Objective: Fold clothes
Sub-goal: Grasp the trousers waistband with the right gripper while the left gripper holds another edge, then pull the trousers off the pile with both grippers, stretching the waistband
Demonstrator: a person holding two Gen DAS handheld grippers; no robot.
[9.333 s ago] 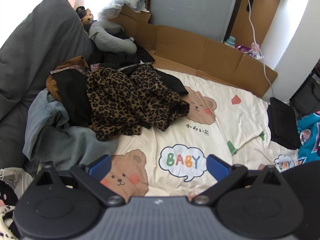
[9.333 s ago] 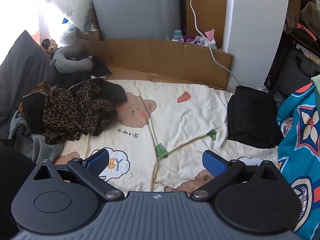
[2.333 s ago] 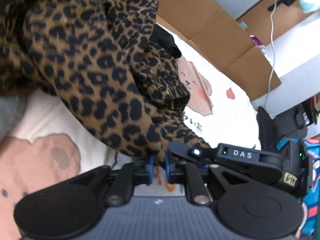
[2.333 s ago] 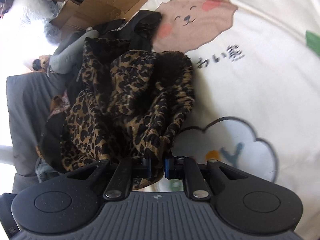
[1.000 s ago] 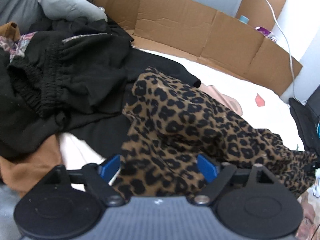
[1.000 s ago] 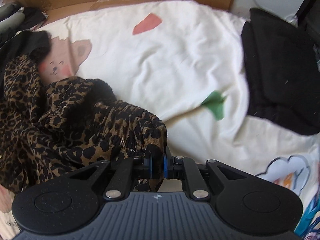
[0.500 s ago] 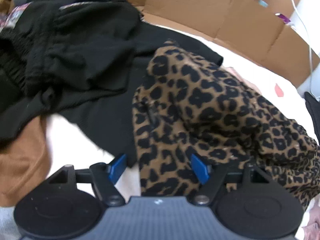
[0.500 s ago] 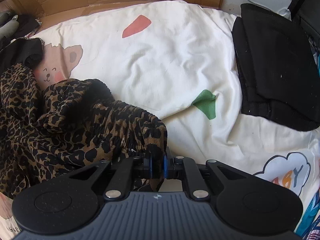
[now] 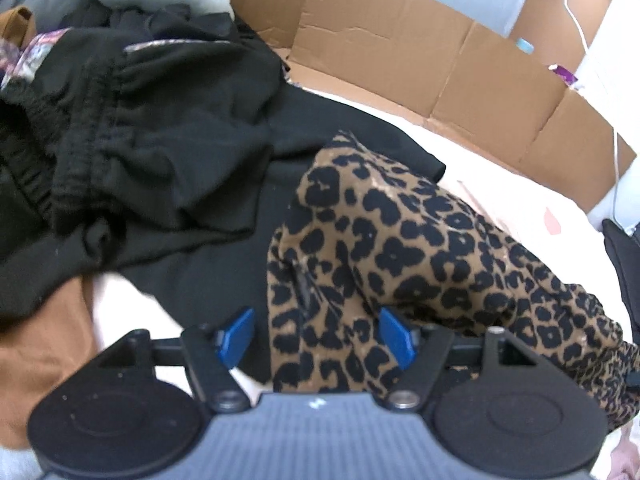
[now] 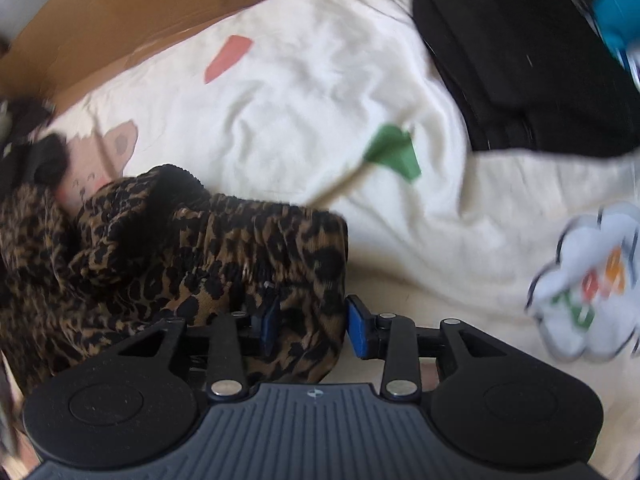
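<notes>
A leopard-print garment lies crumpled on the cream bear-print blanket, partly over black clothes. My left gripper is open, and the garment's near end lies between its blue pads without being pinched. In the right wrist view the garment's elastic waistband bunches at the lower left. My right gripper is open, its pads apart on either side of a fold of the leopard cloth.
A pile of black clothes and an orange-brown garment lie at the left. Cardboard walls run along the back. A folded black garment sits at the blanket's right edge, beside turquoise fabric.
My right gripper was shut on the leopard waistband and has now opened, releasing it. My left gripper stays open and has moved closer over the garment's other end.
</notes>
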